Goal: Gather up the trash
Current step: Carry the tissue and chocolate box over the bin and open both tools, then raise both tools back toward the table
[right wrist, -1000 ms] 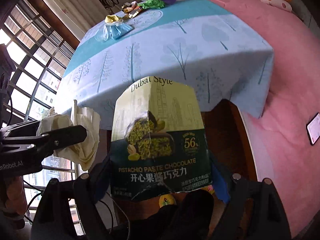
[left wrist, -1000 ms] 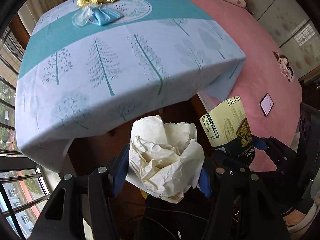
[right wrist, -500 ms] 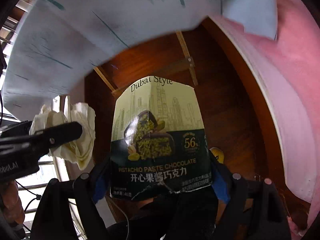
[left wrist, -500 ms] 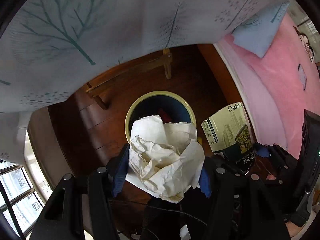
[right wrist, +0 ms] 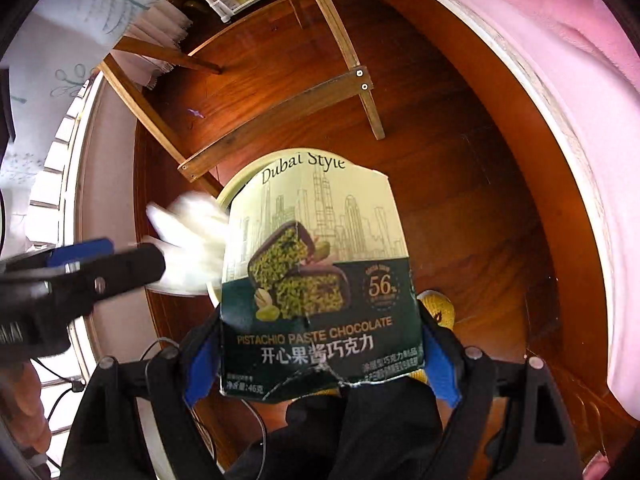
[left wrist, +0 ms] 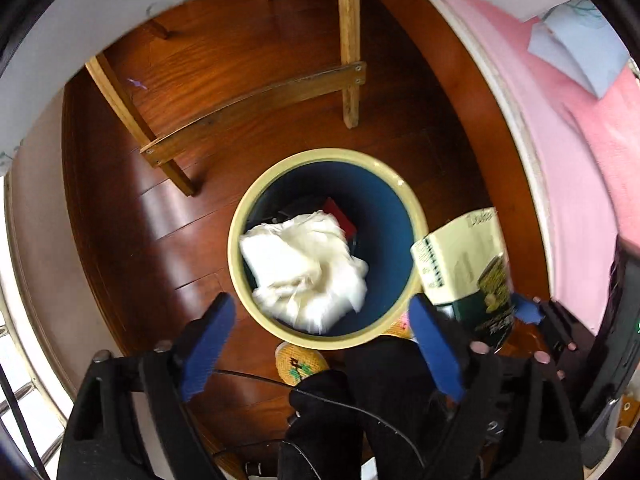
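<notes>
Trash here means two light things — a crumpled white paper wad (left wrist: 304, 268) and a flat chocolate wrapper (left wrist: 466, 270); in the left wrist view the wad sits blurred just ahead of the left gripper (left wrist: 320, 344), over the mouth of a round bin (left wrist: 404, 192) with a cream rim and dark blue inside, and whether it is falling or already resting on the red and dark scraps below cannot be told; the left gripper's blue pads (left wrist: 204, 340) stand wide apart with nothing between them, so it is open and empty; off to its right the wrapper stands beside the bin's rim, pinched low down in the other tool; beyond the bin lie a wooden floor (left wrist: 256, 52) and table legs (left wrist: 348, 44). In the right wrist view the wrapper (right wrist: 320, 264) fills the middle, upright, with the right gripper (right wrist: 320, 360) closed on its lower edge, one blue pad at each side; the bin's rim (right wrist: 240, 178) peeks out behind its top, and the white wad (right wrist: 188, 240) smears to the left by the open left gripper (right wrist: 108, 264). The wrapper looks thin, almost weightless and already torn along the bottom — likely slick, springy film that bows but will not break; its stiffer lower seam looks the safest hold, and being so light it may flutter, so releasing it right above the opening seems wise.
</notes>
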### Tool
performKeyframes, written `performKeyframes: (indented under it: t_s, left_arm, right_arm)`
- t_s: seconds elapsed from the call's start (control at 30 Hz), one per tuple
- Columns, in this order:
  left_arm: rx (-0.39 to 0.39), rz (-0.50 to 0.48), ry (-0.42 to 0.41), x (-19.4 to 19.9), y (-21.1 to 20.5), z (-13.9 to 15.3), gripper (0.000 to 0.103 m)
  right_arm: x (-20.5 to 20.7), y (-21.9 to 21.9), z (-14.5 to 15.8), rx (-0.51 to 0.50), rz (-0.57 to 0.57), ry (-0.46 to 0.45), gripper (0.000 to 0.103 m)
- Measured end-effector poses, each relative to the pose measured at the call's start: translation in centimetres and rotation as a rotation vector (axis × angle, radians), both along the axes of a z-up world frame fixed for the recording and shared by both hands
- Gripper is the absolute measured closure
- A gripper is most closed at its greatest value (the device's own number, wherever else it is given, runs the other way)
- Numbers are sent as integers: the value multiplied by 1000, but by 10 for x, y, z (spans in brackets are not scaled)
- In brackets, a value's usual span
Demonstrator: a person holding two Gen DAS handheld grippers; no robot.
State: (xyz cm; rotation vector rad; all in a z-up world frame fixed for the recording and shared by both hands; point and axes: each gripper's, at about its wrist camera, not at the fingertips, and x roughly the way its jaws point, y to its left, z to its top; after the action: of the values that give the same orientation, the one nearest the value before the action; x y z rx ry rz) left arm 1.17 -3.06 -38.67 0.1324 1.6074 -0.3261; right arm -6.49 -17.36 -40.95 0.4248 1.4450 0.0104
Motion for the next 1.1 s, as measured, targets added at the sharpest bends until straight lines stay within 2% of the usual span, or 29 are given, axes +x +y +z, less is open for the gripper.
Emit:
performKeyframes:
  t_s: [0.03,0.27,0.57,0.87,1.1]
  left_arm:
    - [10,4,-3,-1,2,-1,6]
    - [48,50,-43,4,21,0,6]
    - [63,120,-112,7,43,29,6]
    - [59,140,-152,4,49,74,6]
    - [48,150,-195,4,54,136,6]
  right_arm:
    - [1,0,-1,-1,-2,-3,18]
    - [15,2,-5,4,-15,-15,18]
    - [31,13,11,17,15,-37,15]
    - [35,23,52,-12,52,-81,12]
    - [31,27,108,-19,70,-101,12]
